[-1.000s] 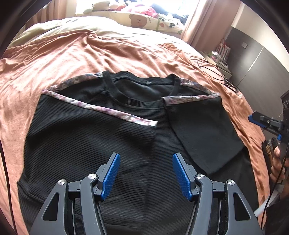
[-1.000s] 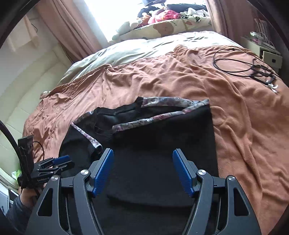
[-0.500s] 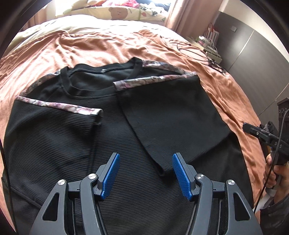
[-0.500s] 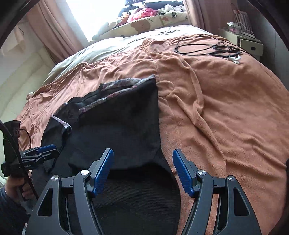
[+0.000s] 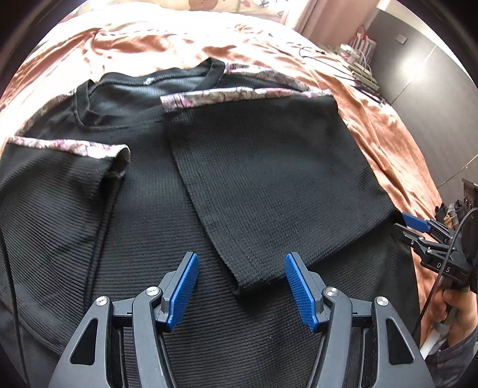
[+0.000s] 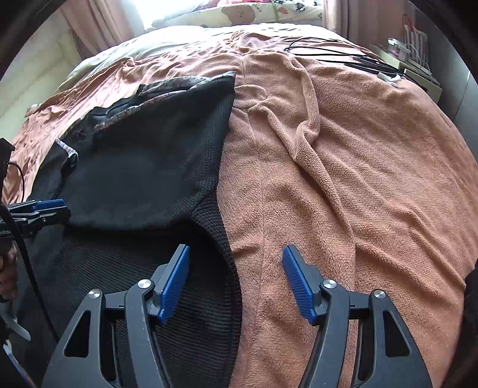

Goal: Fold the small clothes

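A black ribbed top (image 5: 167, 226) with floral trim lies flat on the bed, both sleeves folded in over its body. The right sleeve (image 5: 269, 179) lies across the middle, its cuff corner just ahead of my left gripper (image 5: 240, 286), which is open and empty above the lower body of the top. In the right wrist view the top (image 6: 134, 167) fills the left side. My right gripper (image 6: 236, 280) is open and empty, straddling the top's right side edge where it meets the blanket. It also shows in the left wrist view (image 5: 418, 226), at the top's right edge.
An orange-brown blanket (image 6: 343, 167) covers the bed. Black cables (image 6: 325, 50) lie at its far right. A bedside stand with chargers (image 6: 418, 62) sits beyond. Pillows and soft toys (image 6: 245, 12) are at the head of the bed. A dark cabinet wall (image 5: 433, 89) stands on the right.
Both grippers have shifted right and come lower toward the top. The right gripper has moved from over the folded sleeve to the top's right edge. The top has not moved.
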Demonstrator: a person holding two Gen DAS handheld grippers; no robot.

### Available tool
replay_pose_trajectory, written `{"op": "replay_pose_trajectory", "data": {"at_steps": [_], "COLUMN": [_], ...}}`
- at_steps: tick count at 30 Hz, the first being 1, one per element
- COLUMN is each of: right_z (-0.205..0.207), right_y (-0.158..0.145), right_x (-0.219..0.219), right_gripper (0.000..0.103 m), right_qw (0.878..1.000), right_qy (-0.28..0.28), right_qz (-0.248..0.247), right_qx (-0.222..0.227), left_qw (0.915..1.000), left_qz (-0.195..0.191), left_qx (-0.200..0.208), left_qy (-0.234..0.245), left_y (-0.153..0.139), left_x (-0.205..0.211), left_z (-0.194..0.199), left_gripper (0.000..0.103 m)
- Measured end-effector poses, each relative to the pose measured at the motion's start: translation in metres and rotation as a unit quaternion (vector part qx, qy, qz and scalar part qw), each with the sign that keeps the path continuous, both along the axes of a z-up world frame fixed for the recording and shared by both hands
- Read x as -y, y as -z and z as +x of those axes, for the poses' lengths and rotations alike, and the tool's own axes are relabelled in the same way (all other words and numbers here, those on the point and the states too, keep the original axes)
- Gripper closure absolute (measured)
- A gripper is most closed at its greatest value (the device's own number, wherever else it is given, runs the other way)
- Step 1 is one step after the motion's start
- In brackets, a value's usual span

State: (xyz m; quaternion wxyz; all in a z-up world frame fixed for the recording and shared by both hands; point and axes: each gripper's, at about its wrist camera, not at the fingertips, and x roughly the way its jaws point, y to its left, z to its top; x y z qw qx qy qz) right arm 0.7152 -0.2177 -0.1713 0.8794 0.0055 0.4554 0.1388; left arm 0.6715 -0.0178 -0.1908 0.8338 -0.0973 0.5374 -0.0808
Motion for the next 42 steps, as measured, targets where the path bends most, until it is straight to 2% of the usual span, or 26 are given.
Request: {"op": "replay_pose_trajectory", "data": {"at_steps": [2,4,5,6,8,11,15,24,25,26,27,29,31,33,34,35,36,39,41,42], "right_z": [0.001,0.002,0.003,0.005,0.008,0.012,0.016,0.016,0.015,0.015,0.014,0.010,0.004,0.002,0.000,0.000,-0.001,0.000,0.000,0.000], "right_y": [0.001,0.002,0.003,0.003,0.004,0.004,0.004,0.004,0.003,0.001,-0.001,-0.006,-0.013,-0.019,-0.019,-0.020,-0.020,-0.021,-0.020,-0.020], "right_x": [0.000,0.000,0.000,-0.001,-0.001,0.005,0.023,0.043,0.046,0.048,0.051,0.057,0.058,0.056,0.057,0.057,0.058,0.056,0.053,0.051], "right_gripper": [0.047,0.051,0.052,0.053,0.056,0.060,0.060,0.060,0.063,0.072,0.073,0.073,0.073,0.073,0.073,0.073,0.073,0.064,0.053,0.053], "right_qw": [1.000,1.000,1.000,1.000,1.000,0.999,0.997,0.995,0.995,0.995,0.995,0.994,0.993,0.992,0.991,0.990,0.989,0.988,0.988,0.988], "right_qy": [0.002,0.009,0.011,0.014,0.019,0.030,0.050,0.068,0.074,0.081,0.084,0.078,0.072,0.063,0.060,0.057,0.054,0.049,0.046,0.043], "right_qz": [-0.004,-0.006,-0.006,-0.006,-0.010,0.007,0.060,0.068,0.062,0.052,0.050,0.081,0.094,0.107,0.117,0.126,0.136,0.145,0.147,0.147], "right_qx": [0.006,0.010,0.012,0.014,0.018,0.017,0.006,-0.014,-0.014,-0.015,-0.017,-0.014,0.001,0.011,0.013,0.011,0.011,0.016,0.021,0.024], "left_qw": [1.0000,1.0000,0.9999,0.9999,0.9998,0.9993,0.9988,0.9969,0.9968,0.9965,0.9962,0.9952,0.9955,0.9957,0.9960,0.9965,0.9973,0.9984,0.9993,0.9995], "left_qz": [-0.004,0.003,0.006,0.005,-0.007,-0.013,-0.017,-0.049,-0.050,-0.054,-0.059,-0.063,-0.050,-0.056,-0.061,-0.061,-0.058,-0.046,-0.027,-0.017], "left_qx": [-0.003,-0.003,-0.006,-0.008,-0.013,-0.016,-0.015,-0.034,-0.035,-0.037,-0.040,-0.040,-0.037,-0.031,-0.024,-0.015,-0.004,0.013,0.023,0.027], "left_qy": [0.000,0.004,0.007,0.008,0.014,0.031,0.044,0.051,0.052,0.051,0.050,0.062,0.071,0.067,0.062,0.055,0.046,0.030,0.016,0.009], "left_y": [0.003,0.003,0.003,0.002,0.000,-0.005,-0.010,-0.006,-0.005,-0.004,-0.002,-0.001,-0.004,-0.009,-0.014,-0.019,-0.026,-0.040,-0.047,-0.050], "left_x": [0.003,0.008,0.010,0.011,0.014,0.023,0.034,0.051,0.053,0.054,0.055,0.059,0.062,0.057,0.052,0.045,0.038,0.017,-0.001,-0.011], "left_z": [-0.001,-0.002,-0.002,-0.002,-0.003,-0.007,-0.012,-0.021,-0.023,-0.024,-0.025,-0.027,-0.027,-0.027,-0.027,-0.027,-0.027,-0.023,-0.021,-0.019], "left_gripper": [0.044,0.063,0.078,0.085,0.090,0.092,0.092,0.094,0.094,0.094,0.094,0.094,0.091,0.069,0.062,0.050,0.044,0.043,0.043,0.043]}}
